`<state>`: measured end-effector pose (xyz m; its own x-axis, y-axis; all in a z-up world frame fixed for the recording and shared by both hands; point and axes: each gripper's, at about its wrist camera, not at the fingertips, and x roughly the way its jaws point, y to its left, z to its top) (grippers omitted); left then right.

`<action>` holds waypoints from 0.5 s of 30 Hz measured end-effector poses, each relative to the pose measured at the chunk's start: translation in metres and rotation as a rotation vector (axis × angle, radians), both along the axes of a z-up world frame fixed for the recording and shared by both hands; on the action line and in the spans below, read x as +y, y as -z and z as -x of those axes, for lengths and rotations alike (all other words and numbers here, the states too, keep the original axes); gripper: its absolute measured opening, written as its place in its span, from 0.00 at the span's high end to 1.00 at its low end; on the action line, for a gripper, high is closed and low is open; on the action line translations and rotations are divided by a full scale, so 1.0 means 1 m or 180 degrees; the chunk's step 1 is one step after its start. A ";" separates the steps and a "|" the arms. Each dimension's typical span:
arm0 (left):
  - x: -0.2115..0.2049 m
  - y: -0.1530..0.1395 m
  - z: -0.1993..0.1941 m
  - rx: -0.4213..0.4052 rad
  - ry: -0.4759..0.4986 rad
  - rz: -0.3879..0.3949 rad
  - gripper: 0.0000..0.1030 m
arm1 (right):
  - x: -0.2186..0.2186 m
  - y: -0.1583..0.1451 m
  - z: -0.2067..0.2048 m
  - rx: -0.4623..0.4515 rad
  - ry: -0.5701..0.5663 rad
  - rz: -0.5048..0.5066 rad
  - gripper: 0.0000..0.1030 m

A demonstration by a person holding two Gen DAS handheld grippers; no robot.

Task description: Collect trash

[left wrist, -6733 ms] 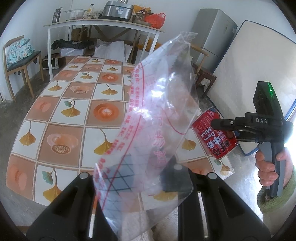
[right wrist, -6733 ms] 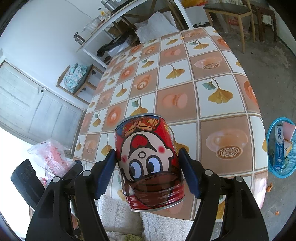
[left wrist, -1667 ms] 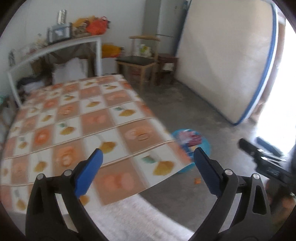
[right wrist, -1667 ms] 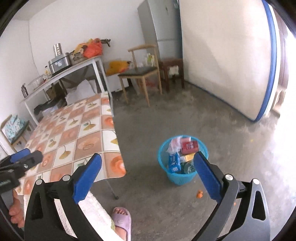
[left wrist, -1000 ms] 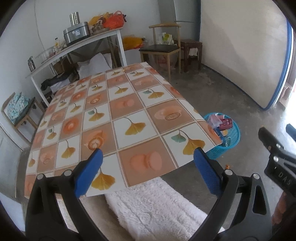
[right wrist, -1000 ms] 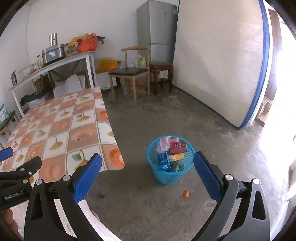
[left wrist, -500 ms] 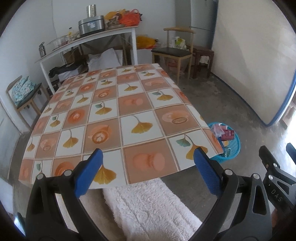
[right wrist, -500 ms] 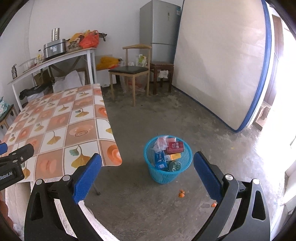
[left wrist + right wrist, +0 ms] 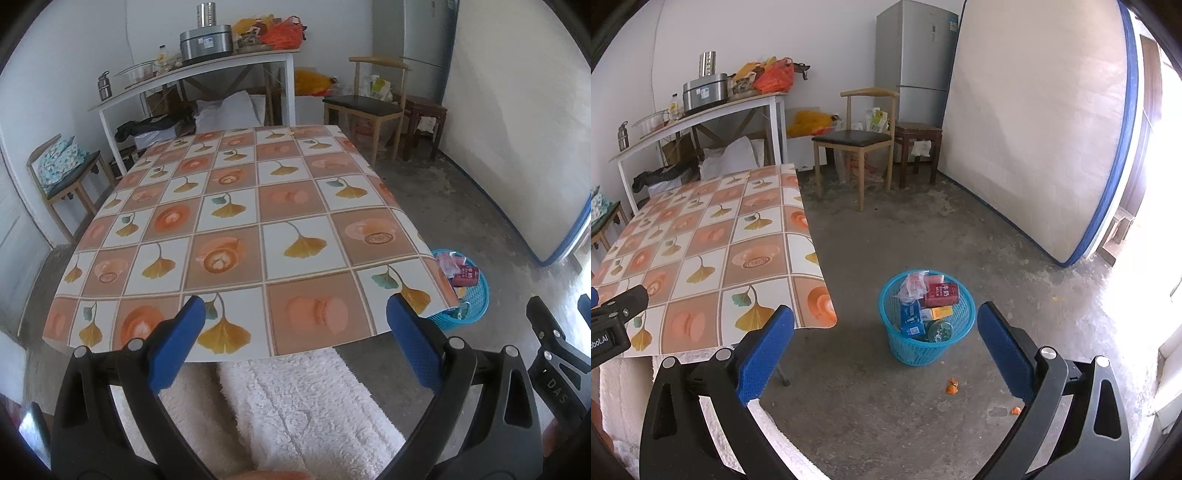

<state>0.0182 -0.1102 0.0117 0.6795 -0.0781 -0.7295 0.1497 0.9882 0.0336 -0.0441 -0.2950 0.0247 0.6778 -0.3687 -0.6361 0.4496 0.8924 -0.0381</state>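
- The blue basket (image 9: 925,317) is seen on the concrete floor at the lower centre of the right wrist view, holding a red milk can (image 9: 941,294), a crumpled clear plastic bag (image 9: 913,283), a blue carton (image 9: 910,318) and a green-topped item; all of this lies inside the rim.
- The can and the bag, gripped 6.7 s ago, are now found in the basket, so both drops are judged done.
- The right gripper (image 9: 884,341) is held wide open and empty, above and near the basket.
- The left gripper (image 9: 293,341) is likewise spread wide with nothing between its pads, aimed at the tablecloth (image 9: 236,236).
- No trash is seen on the tablecloth, so table collection is judged finished.
- Small orange scraps (image 9: 952,387) are left on the floor just beside the basket, at lower right.
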 end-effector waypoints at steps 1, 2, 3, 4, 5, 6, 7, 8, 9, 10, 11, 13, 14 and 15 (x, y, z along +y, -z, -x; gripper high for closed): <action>0.001 0.000 0.000 0.0001 -0.0014 0.0007 0.08 | 0.000 0.000 0.000 0.0001 0.0000 -0.0002 0.06; 0.003 -0.001 -0.001 0.0000 -0.0038 0.0012 0.08 | 0.000 0.000 0.000 0.0000 -0.0004 -0.0004 0.06; 0.004 -0.001 -0.001 0.0001 -0.0047 0.0018 0.08 | 0.000 0.000 0.000 -0.0001 0.0000 -0.0005 0.06; 0.004 -0.001 -0.001 0.0004 -0.0053 0.0018 0.08 | 0.000 0.000 0.000 -0.0002 0.0001 -0.0003 0.06; 0.004 0.000 -0.002 0.0008 -0.0055 0.0014 0.08 | 0.000 0.000 0.000 -0.0004 0.0001 -0.0001 0.06; 0.004 0.000 -0.001 0.0011 -0.0055 0.0013 0.08 | 0.001 0.000 0.000 -0.0005 -0.0001 -0.0002 0.06; 0.004 0.000 -0.001 0.0007 -0.0057 0.0015 0.08 | 0.000 0.000 0.000 -0.0004 -0.0001 -0.0005 0.06; 0.005 0.000 -0.001 0.0004 -0.0059 0.0018 0.08 | 0.000 0.000 0.000 -0.0004 0.0000 -0.0003 0.06; 0.005 0.000 -0.001 0.0004 -0.0055 0.0018 0.08 | 0.000 0.000 0.000 -0.0002 -0.0001 -0.0001 0.06; 0.005 0.000 -0.001 0.0004 -0.0055 0.0019 0.08 | 0.001 0.000 0.000 0.0001 -0.0001 0.0000 0.06; 0.004 0.000 -0.001 0.0007 -0.0053 0.0015 0.08 | 0.001 0.000 0.000 0.0000 0.0002 -0.0001 0.06; 0.005 0.000 -0.001 0.0012 -0.0052 0.0016 0.08 | 0.000 0.000 0.000 -0.0002 0.0003 -0.0003 0.06; 0.005 0.000 -0.001 0.0011 -0.0054 0.0014 0.08 | 0.000 0.000 0.000 -0.0003 0.0002 -0.0004 0.06; 0.004 0.000 -0.001 0.0010 -0.0054 0.0015 0.08 | 0.000 0.000 0.000 -0.0001 0.0002 -0.0003 0.06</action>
